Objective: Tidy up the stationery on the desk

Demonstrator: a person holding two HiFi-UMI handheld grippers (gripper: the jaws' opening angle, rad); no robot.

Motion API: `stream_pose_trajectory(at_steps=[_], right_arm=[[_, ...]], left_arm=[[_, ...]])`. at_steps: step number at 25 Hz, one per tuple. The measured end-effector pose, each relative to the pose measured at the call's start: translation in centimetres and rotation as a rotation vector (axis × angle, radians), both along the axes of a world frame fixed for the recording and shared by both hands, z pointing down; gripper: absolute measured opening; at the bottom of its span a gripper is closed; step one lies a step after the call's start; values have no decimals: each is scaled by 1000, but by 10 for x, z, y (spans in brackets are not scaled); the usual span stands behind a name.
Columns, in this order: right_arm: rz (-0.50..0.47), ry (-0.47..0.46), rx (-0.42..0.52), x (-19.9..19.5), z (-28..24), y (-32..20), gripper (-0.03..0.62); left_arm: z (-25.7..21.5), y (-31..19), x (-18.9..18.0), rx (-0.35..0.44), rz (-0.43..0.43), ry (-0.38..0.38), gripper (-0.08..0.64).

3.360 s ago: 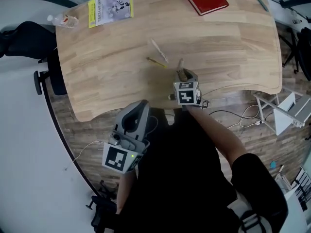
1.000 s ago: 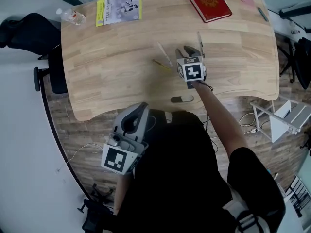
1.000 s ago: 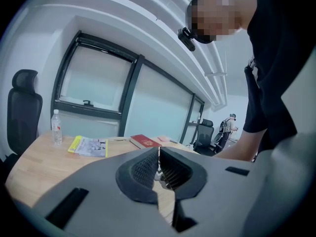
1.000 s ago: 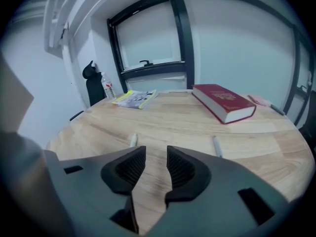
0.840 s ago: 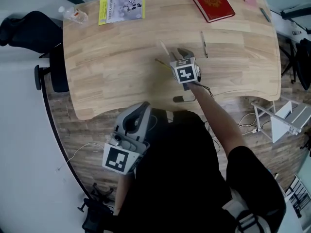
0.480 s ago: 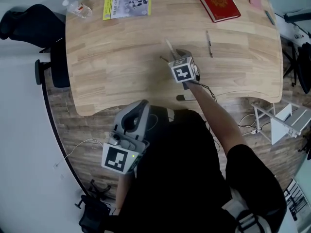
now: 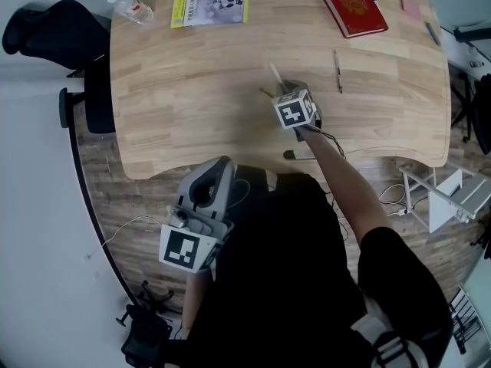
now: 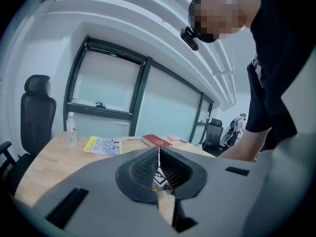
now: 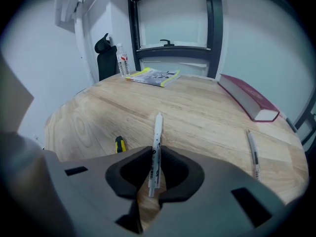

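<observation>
A white pen (image 9: 157,132) lies on the wooden desk (image 7: 176,90), its near end between the jaws of my right gripper (image 9: 156,154). Those jaws have just been closing and now press on the pen. From the head view the right gripper (image 7: 285,90) points steeply down over the white pen (image 7: 275,73). A short yellow-and-black pen (image 9: 119,143) lies just to its left, and a thin grey pen (image 9: 253,149) lies to the right. My left gripper (image 7: 217,167) hangs below the desk's near edge, shut and empty (image 8: 159,152).
A red book (image 7: 351,4) lies at the far side, a yellow-edged magazine (image 7: 211,1) and a water bottle (image 7: 132,8) at the far left. A pink note (image 7: 412,6) sits at the far right corner. A black chair (image 7: 46,29) stands left of the desk.
My right gripper has moved left from beside the thin grey pen to the white pen, has sunk, and its jaws have closed on it. The left gripper has hardly shifted.
</observation>
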State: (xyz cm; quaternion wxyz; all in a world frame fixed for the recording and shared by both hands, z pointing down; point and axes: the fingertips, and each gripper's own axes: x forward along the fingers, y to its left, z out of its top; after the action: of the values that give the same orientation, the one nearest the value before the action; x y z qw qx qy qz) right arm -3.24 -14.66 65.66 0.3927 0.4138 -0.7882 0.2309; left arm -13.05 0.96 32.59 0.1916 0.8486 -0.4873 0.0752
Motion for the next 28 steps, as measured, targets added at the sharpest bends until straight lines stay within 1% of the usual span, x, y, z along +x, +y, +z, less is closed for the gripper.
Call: stream_pose_trajectory(at_steps=[8, 11, 13, 17, 21, 24, 28], right_arm=[[14, -15, 5, 3, -6, -1, 63], [38, -35, 25, 8, -15, -4, 63], [64, -43, 37, 16, -22, -10, 63], [159, -52, 34, 45, -30, -21, 63], [238, -37, 47, 82, -31, -34, 63], [282, -21, 55, 105, -33, -40, 63], [323, -7, 59, 126, -33, -45, 63]], left_arm=[[-2, -6, -5, 5, -5, -15, 37], [1, -5, -5, 11, 16, -39, 37], [0, -7, -4, 13, 21, -36, 37], [0, -8, 1, 13, 30, -34, 37], [-5, -13, 9, 13, 33, -17, 37], [-4, -13, 12, 10, 45, -19, 37], [-3, -14, 18, 7, 62, -21, 37]])
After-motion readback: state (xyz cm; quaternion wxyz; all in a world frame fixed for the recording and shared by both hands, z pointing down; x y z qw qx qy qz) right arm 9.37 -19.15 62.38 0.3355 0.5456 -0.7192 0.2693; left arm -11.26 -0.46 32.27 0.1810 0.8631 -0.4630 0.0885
